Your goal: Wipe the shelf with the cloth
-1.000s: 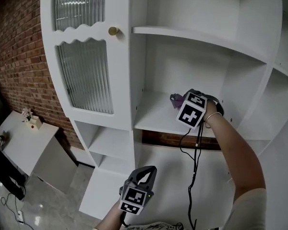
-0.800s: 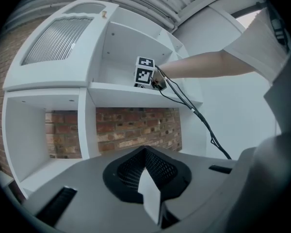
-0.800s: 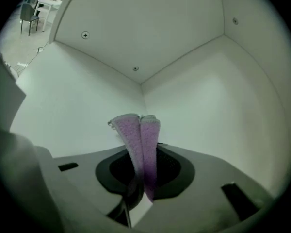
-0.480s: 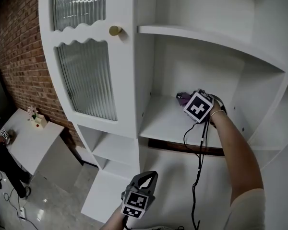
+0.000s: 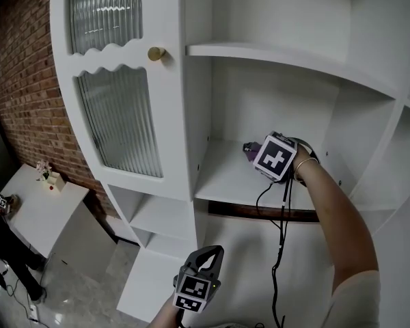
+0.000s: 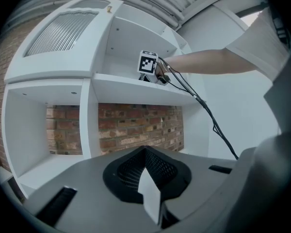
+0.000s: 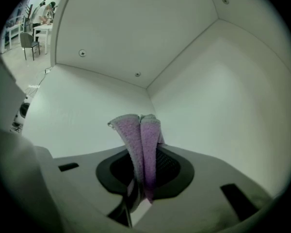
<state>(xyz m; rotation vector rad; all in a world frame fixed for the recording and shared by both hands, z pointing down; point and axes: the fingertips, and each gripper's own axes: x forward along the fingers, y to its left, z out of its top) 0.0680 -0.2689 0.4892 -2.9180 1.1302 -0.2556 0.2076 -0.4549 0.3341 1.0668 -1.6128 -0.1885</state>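
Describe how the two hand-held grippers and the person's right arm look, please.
Both the left gripper and the right gripper are dark grey, with tapering jaws and a white cube carrying black square markers. A black cable hangs from the right one. The right arm wears a thin bracelet at the wrist and a pale short sleeve.

The white shelf [image 5: 222,180] stands just right of the ribbed-glass door [image 5: 119,125], about level with that door's lower edge. Its board is bare nearest the door. Farther right of the door a purple cloth [image 7: 143,135] sits low over it, pinched in the right tongs [image 5: 254,153]; I can't make out whether it touches.
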